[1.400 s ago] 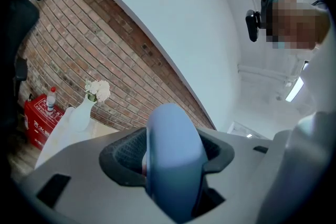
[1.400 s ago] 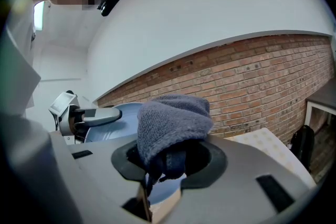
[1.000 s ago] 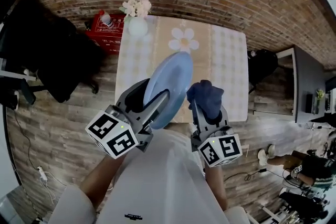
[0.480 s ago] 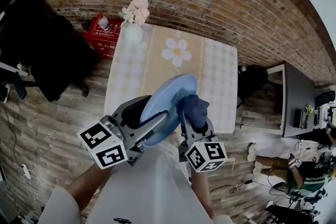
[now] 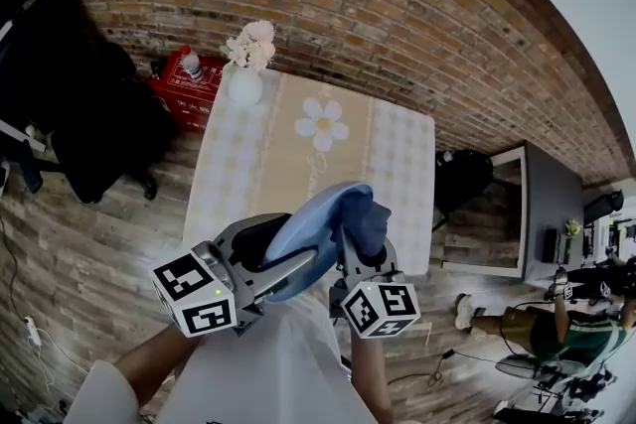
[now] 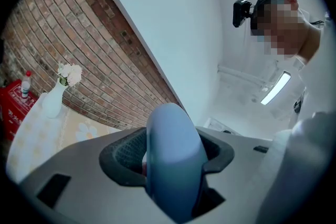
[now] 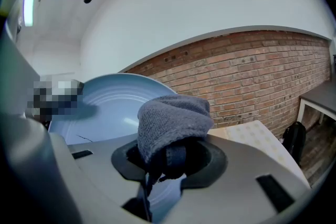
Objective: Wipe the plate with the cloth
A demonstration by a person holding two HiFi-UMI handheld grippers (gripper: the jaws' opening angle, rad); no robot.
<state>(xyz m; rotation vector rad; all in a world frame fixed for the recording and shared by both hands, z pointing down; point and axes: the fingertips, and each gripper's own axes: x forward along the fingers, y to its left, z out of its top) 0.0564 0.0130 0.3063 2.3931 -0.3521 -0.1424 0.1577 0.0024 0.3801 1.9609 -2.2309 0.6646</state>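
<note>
the left hand-held gripper (image 5: 285,263) clamps the pale blue plate (image 5: 316,213) by its rim, tilted up over the desk (image 5: 268,164) so its face turns toward the grey cloth (image 5: 365,218) pinched in the right hand-held gripper (image 5: 360,255), apparently mid-wipe. print on the red crate (image 5: 187,90) is too small to read.

Both of the person's forearms reach forward from low in the head view, close together, the left forearm (image 5: 149,367) bare below a pale sleeve. The left gripper (image 5: 283,258) angles up and to the right, its jaws clamped on the rim of a blue plate (image 5: 310,228) held on edge. Just beside it, the right gripper (image 5: 360,248) points upward, jaws closed on a bunched dark blue-grey cloth (image 5: 366,216) held up at the plate's face.
</note>
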